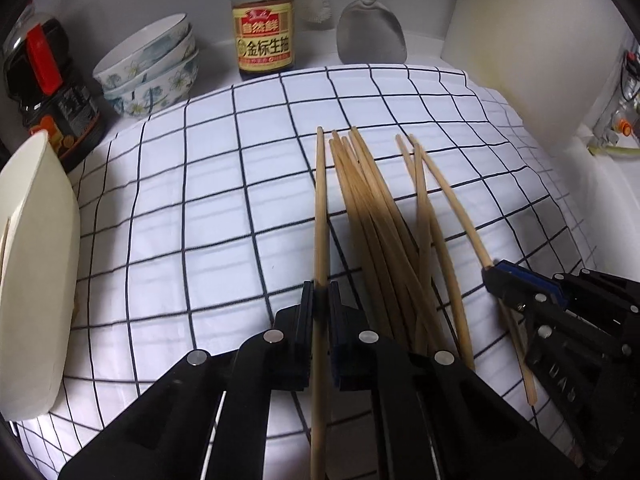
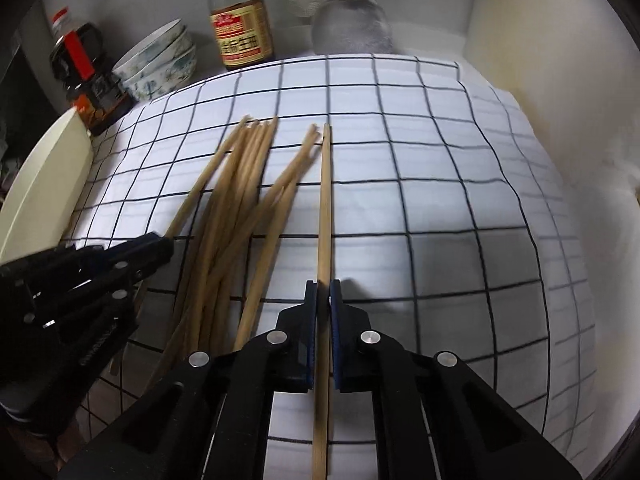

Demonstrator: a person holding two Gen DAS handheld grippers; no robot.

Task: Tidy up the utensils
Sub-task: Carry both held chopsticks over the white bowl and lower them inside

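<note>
The left tool (image 1: 320, 292) is closed on a single pale wooden chopstick (image 1: 320, 200), which runs up between its black fingers (image 1: 306, 308) and out across the cloth. The right tool (image 2: 323, 292) is likewise clamped on one wooden chopstick (image 2: 325, 208), held along the line of its fingers with the far tip over the cloth. In the left wrist view the right tool appears at the right edge, its tip at the end of the outermost stick.

Between the two tools lies the loose bundle of wooden chopsticks (image 1: 368, 208), fanned and crossing one another on the white cloth with a dark grid pattern (image 1: 200, 200) that covers the table.

At the left edge stands a cream-coloured plastic container (image 1: 36, 280), tilted; what may be a stick shows at its edge, but I cannot be sure.

Beyond the cloth stand a soy sauce bottle with a yellow label (image 1: 262, 36), a stack of flowered bowls (image 1: 152, 68), a dark jar with a red tab (image 1: 44, 80) and a metal spatula (image 1: 370, 36).

My reading: sorting has barely begun. Two sticks are gripped, the bundle remains to be gathered and put away.
</note>
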